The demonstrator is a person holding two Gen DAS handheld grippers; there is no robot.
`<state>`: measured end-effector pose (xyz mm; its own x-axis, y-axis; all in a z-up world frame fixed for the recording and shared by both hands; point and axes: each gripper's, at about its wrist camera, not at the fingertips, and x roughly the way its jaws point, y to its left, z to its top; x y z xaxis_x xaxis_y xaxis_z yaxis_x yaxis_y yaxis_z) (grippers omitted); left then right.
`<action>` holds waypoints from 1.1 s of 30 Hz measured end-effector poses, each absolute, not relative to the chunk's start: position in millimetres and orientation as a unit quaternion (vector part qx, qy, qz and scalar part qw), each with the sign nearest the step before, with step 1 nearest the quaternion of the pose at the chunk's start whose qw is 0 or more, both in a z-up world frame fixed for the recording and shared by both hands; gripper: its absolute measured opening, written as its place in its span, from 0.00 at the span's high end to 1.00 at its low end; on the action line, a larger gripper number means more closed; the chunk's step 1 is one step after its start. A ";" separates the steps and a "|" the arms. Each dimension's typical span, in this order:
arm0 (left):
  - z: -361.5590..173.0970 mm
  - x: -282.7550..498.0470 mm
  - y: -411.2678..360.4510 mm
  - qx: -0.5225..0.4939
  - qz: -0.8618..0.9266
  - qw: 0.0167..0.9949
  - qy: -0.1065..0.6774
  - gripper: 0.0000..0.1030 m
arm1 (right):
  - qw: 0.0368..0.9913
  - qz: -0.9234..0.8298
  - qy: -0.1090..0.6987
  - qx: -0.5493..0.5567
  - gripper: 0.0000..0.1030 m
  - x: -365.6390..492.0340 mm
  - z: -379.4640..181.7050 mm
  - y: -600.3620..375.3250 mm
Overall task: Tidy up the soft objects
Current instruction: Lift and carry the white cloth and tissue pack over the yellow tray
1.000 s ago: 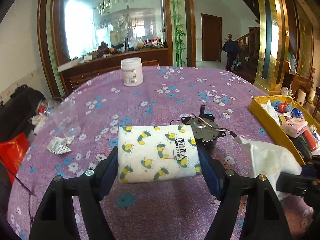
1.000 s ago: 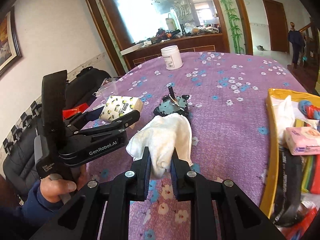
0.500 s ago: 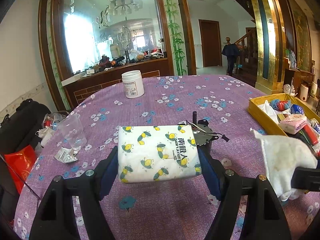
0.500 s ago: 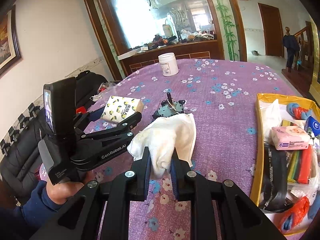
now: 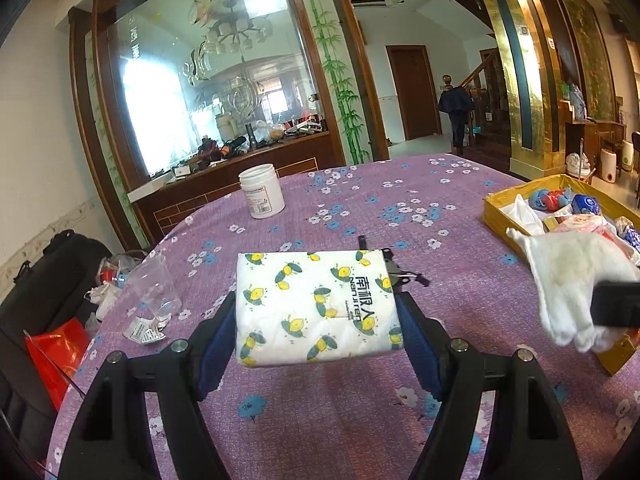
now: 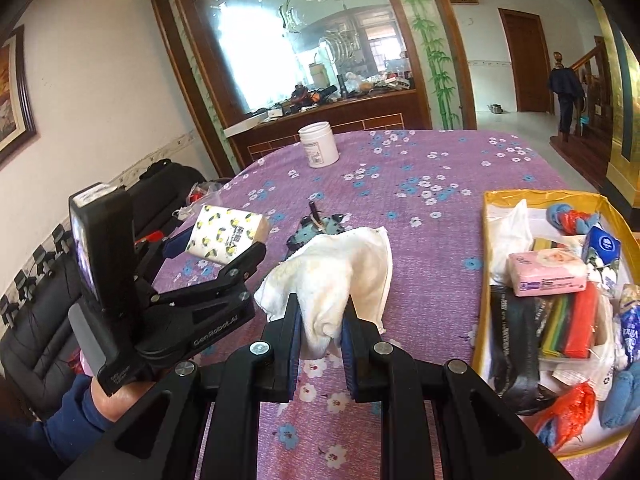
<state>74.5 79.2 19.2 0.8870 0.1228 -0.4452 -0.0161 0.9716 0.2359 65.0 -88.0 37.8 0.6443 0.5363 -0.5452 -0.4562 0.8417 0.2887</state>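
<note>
- Clamping a white cloth point(image 6: 340, 276), the right gripper point(image 6: 320, 330) held it above the table point(image 6: 420, 200).
- The left gripper point(image 5: 316, 320) squeezed a tissue pack point(image 5: 316, 304) across its width, also off the table.
- Neither had reached the yellow box point(image 6: 486, 240), near on the right.
- The box already held other soft items; judging by that, both drops remained.

Near centre, right gripper point(image 6: 320, 330) clamped on a crumpled white cloth point(image 6: 336, 272) held above the purple flowered tablecloth point(image 6: 420, 216). At left, left gripper point(image 6: 224, 248) gripping a white tissue pack printed with lemons point(image 6: 226, 236) (a hand in a blue sleeve point(image 6: 108, 400) below it). Just behind the cloth, a small dark motor-like part point(image 6: 320, 226). At right, a yellow cardboard box point(image 6: 486, 248) crowded with soft packets. Far off, a white plastic jar point(image 6: 318, 144).
</note>
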 end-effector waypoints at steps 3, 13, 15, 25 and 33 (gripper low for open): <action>20.6 74.1 69.8 0.121 0.032 0.964 0.234 0.27 | 0.907 0.269 0.316 0.072 0.81 65.2 39.6 -98.4; 25.7 73.0 20.9 0.151 0.000 0.961 0.230 0.27 | 0.913 0.245 0.304 0.114 0.81 64.6 40.7 -146.5; 26.2 73.7 7.3 0.158 -0.009 0.960 0.230 0.27 | 0.915 0.239 0.301 0.124 0.81 64.5 40.4 -157.9; 23.1 75.4 -66.9 0.194 -0.062 0.952 0.230 0.27 | 0.923 0.197 0.283 0.172 0.81 61.4 40.7 -224.3; 12.2 77.8 -128.3 0.198 -0.131 0.937 0.257 0.27 | 0.927 0.142 0.277 0.210 0.81 60.8 36.8 -275.8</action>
<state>77.8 -128.3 12.2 0.8336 -0.1447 -0.5331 0.3480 0.8870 0.3034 60.8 -275.8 36.8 0.8063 0.3797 -0.4536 -0.1475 0.8717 0.4673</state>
